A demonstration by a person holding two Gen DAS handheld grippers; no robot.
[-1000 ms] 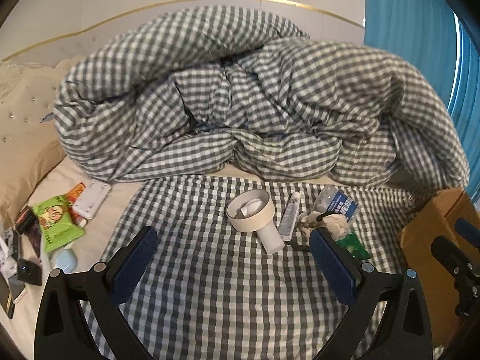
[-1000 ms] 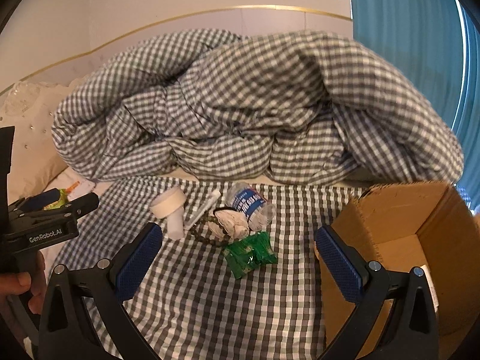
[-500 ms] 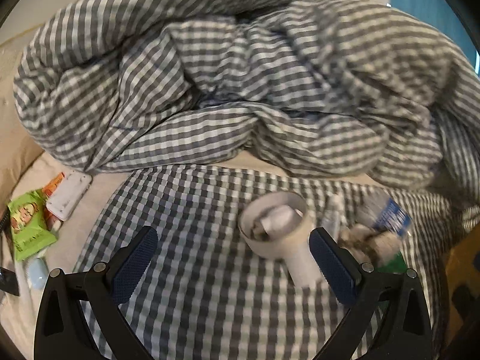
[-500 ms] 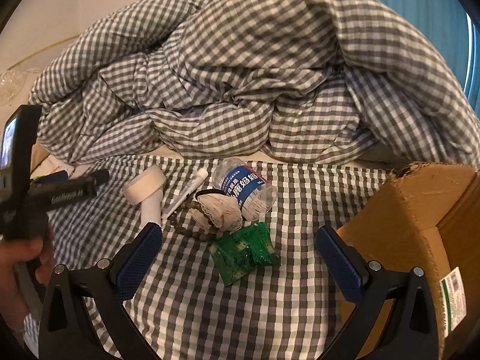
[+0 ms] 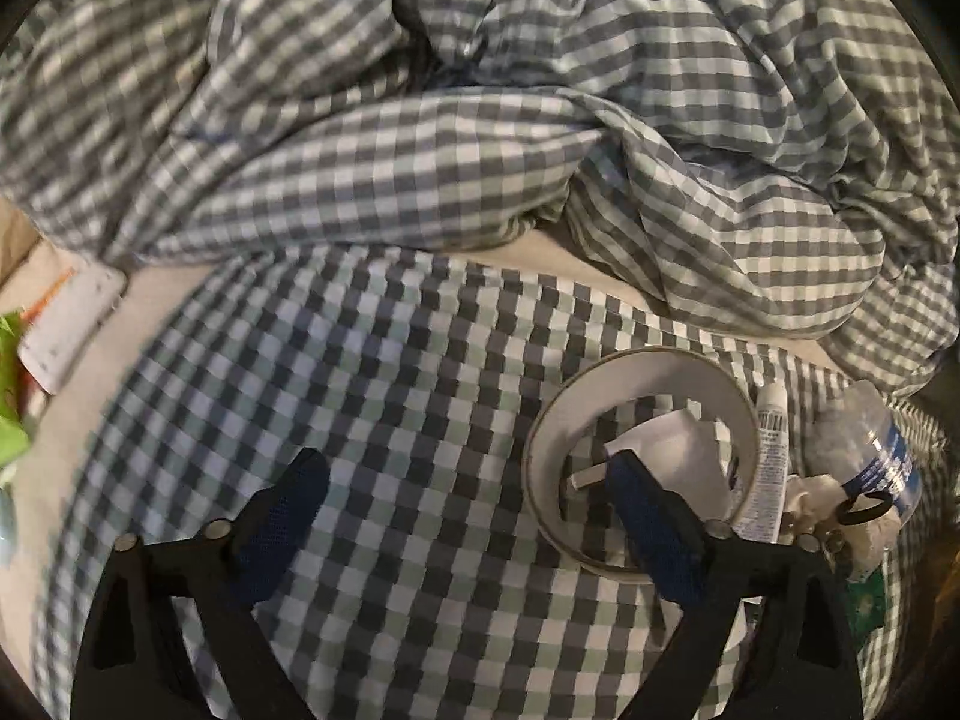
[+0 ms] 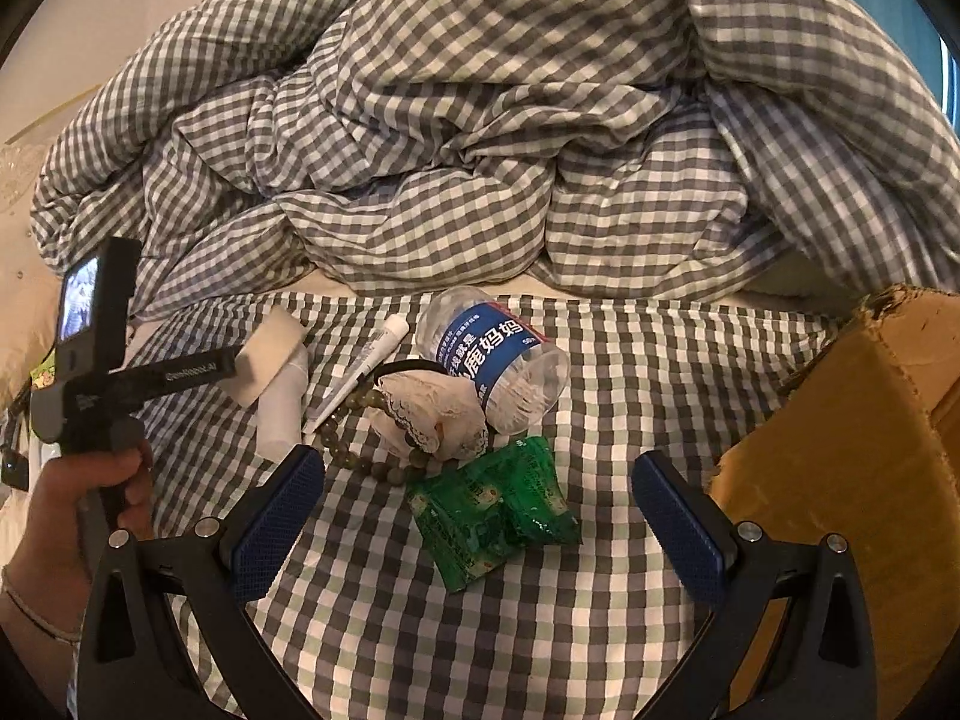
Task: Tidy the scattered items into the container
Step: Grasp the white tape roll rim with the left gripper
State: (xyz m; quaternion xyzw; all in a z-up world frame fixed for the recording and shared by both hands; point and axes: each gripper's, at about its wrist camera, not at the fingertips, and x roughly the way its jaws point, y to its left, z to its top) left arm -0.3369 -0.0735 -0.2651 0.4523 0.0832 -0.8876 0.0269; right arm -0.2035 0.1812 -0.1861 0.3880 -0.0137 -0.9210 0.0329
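Observation:
A white tape roll (image 5: 648, 369) lies on the checked sheet, resting on a white cylinder (image 6: 282, 414). My left gripper (image 5: 465, 462) is closing. Its right finger (image 5: 654, 522) is inside the ring and its left finger (image 5: 288, 516) is outside, so the roll's left wall stands between the pads, untouched. Beside the roll lie a small white tube (image 6: 360, 366), a clear water bottle (image 6: 498, 360), a lace hair tie (image 6: 432, 408), a bead bracelet (image 6: 360, 456) and a green packet (image 6: 492, 516). My right gripper (image 6: 477, 471) hangs open just above the packet. The cardboard box (image 6: 840, 480) stands at the right.
A heaped checked duvet (image 6: 480, 150) fills the back of the bed. At the left edge lie a white case (image 5: 66, 330) and a bright green packet (image 5: 9, 390). A hand (image 6: 78, 498) holds the left gripper's handle. A teal curtain (image 6: 924, 0) hangs at the far right.
The left gripper has dropped forward onto the tape roll, and its right finger now sits inside the ring. The right gripper has sunk closer to the green packet.

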